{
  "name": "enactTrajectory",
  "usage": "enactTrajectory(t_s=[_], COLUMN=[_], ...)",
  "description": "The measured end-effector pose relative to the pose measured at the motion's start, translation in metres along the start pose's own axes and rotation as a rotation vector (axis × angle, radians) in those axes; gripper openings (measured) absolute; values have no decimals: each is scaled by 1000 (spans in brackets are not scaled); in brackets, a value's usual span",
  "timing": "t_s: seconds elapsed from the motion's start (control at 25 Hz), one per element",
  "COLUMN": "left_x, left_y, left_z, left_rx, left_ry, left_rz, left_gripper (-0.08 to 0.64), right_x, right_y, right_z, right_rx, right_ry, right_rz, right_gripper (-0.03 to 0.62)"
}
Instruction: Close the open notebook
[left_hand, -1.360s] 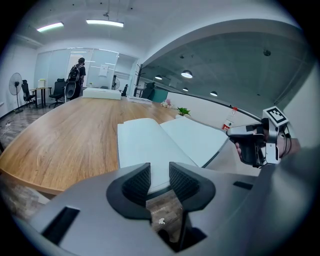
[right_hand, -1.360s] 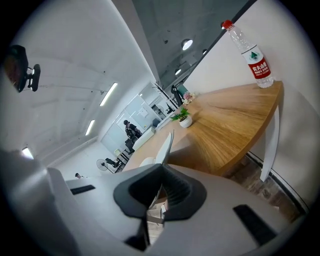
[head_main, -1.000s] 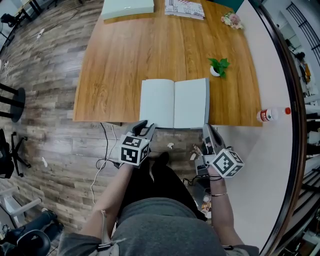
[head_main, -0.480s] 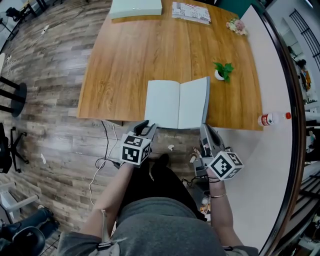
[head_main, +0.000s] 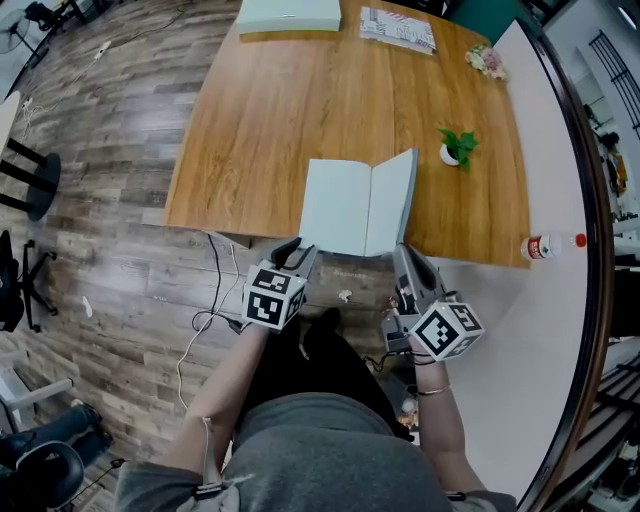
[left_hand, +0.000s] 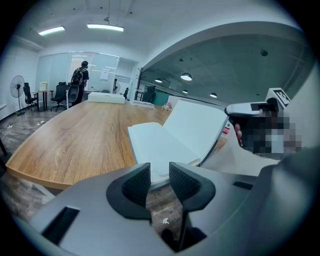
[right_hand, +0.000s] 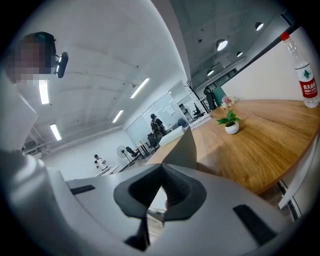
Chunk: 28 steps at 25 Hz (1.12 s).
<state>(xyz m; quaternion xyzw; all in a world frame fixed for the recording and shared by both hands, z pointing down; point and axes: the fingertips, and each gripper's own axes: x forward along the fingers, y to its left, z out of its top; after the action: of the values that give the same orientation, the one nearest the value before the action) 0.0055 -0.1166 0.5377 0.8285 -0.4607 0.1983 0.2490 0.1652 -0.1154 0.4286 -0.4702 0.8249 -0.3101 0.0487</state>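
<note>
**A:** Start with the room. Does anything in it matter here?

**B:** Not much. It's an open office with a plank floor (head_main: 100, 200), and there are people (left_hand: 80, 75) far off at the back. The floor is only where things would land.

**A:** And the table?

**B:** The table (head_main: 280, 130) is broad, smooth wood and mostly bare. The notebook (head_main: 345, 205) lies at the middle of its near edge and seems to overhang a little. Its left half is flat. Its right half stands raised, tilted up from the spine.

**A:** So what could go wrong?

**B:** The top is slick, the book is light and the edge is close. Nothing pins the flat half. I think a sideways push on the raised half could slide the whole book along, or drag it off the near edge, instead of folding it shut.

**A:** And the jaws?

**B:** The right gripper (head_main: 402, 255) has its jaws together at the near right corner of the raised half. I can't tell whether they nip a sheet or merely prop it. If it is only propped, that half could slip off and flop open again. The left gripper (head_main: 296, 248) hovers just off the near edge, in front of the flat half. Its jaws are apart with nothing between them.

**A:** Any small things nearby?

**B:** The plant (head_main: 459, 148) and the bottle (head_main: 545, 245) stand well to the right. I judge both clear of a cover that folds leftward.
</note>
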Motion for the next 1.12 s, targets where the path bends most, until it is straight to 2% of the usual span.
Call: enactTrajectory(t_s=[0.64,1.12], left_x=[-14,-26], left_y=[17,29], left_z=[1,-3], left_rx=[-52,-110], left_ry=[-33,-53], left_rz=[51,90], left_gripper=[127,127], right_x=[27,54], right_y=[34,55], right_z=[-16,-41], right_rx=[-77,-127], right_ry=[77,173], right_rz=[100,173], right_gripper=[11,11])
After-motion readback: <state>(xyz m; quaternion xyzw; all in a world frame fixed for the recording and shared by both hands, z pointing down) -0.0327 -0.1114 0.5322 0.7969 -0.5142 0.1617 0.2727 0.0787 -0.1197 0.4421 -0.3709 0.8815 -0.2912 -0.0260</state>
